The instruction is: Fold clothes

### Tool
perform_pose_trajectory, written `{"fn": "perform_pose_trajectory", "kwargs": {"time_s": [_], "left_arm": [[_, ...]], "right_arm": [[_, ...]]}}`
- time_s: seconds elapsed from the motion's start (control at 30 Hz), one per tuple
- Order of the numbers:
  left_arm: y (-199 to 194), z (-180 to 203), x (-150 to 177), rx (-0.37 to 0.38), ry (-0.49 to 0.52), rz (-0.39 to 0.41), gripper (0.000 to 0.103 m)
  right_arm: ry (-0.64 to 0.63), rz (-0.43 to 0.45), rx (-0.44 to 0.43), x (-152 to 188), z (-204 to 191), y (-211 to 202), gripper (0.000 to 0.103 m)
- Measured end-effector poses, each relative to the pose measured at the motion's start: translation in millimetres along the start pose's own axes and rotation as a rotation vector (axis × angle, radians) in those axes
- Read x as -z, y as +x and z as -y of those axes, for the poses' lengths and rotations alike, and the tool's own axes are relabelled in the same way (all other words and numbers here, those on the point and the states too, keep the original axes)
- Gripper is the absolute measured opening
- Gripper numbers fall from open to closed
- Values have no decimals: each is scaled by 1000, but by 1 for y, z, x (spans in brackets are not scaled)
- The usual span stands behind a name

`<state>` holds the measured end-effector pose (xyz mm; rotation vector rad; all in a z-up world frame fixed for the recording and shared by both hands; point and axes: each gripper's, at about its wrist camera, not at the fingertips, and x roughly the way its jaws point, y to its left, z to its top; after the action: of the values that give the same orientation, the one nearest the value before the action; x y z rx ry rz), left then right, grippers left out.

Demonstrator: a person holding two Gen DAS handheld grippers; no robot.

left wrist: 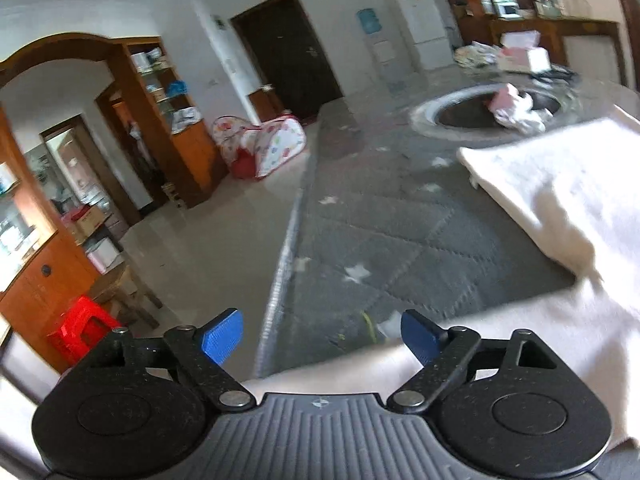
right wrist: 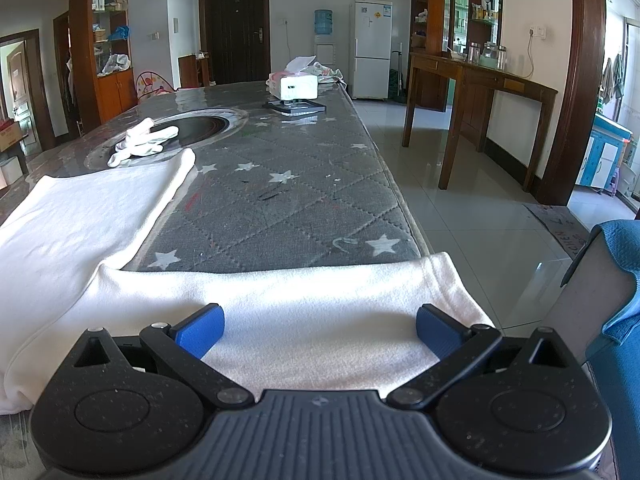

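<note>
- Two claws stood spread wide at this moment, and neither one gripped anything.
- Your left claw (left wrist: pixel 322 336) hung over the surface's (left wrist: pixel 380 216) left edge, pads parted, with the floor showing past its left pad. The white garment (left wrist: pixel 560 208) lay to its right and ran under its right pad, so cloth was just beside that claw rather than between its pads. The view was blurred, so I cannot tell whether the pad touched the fabric.
- Farther along the surface, a pair of white gloves (right wrist: pixel 140 140) rested at the rim of the round dark inset (right wrist: pixel 192 124), well apart from both claws; a tissue box (right wrist: pixel 296 82) sat beyond.
- Your right claw (right wrist: pixel 320 330) hovered low over the near strip of the white garment, which lay flat across the front edge with a rounded corner toward the right. Cloth sat directly between and ahead of its open pads.
- Judging by that, you held the right claw low and wide so it could close on the near hem.
- Whether the garment already carried a fold, the pictures did not settle.
</note>
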<state>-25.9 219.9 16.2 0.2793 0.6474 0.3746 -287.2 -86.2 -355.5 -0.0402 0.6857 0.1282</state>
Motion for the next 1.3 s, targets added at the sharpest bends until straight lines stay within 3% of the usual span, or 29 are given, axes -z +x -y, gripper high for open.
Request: {"fn": "perform_pose_trajectory", "kwargs": {"time_s": [0.07,0.17,0.23,0.3,0.43,0.77,0.93,1.13,1.3], "left_arm": [[-13,-1,-6,11,-53,18,88],[-40,11,-10,102,-118,43,87],[-57,25,-6,184,-128,51,88],[-71,46,1,221,-91,58,88],[-84,72,19,212,-13,63,88],[-81,63,43,158,-50,13,88],[-94,52,39,192,-110,43,89],[-86,64,48,200,-77,21,89],[-86,53,46,174,-72,3,89]], "right_arm": [[0,0,0,0,0,0,103],[0,0,0,0,0,0,103],[1,0,0,0,0,0,103],[0,0,0,0,0,0,103],[1,-1,-1,0,0,0,103],[2,-1,-1,0,0,0,103],[2,-1,-1,0,0,0,103],[2,-1,-2,0,-1,0,103],[5,6,0,-1,1,-4,103]]}}
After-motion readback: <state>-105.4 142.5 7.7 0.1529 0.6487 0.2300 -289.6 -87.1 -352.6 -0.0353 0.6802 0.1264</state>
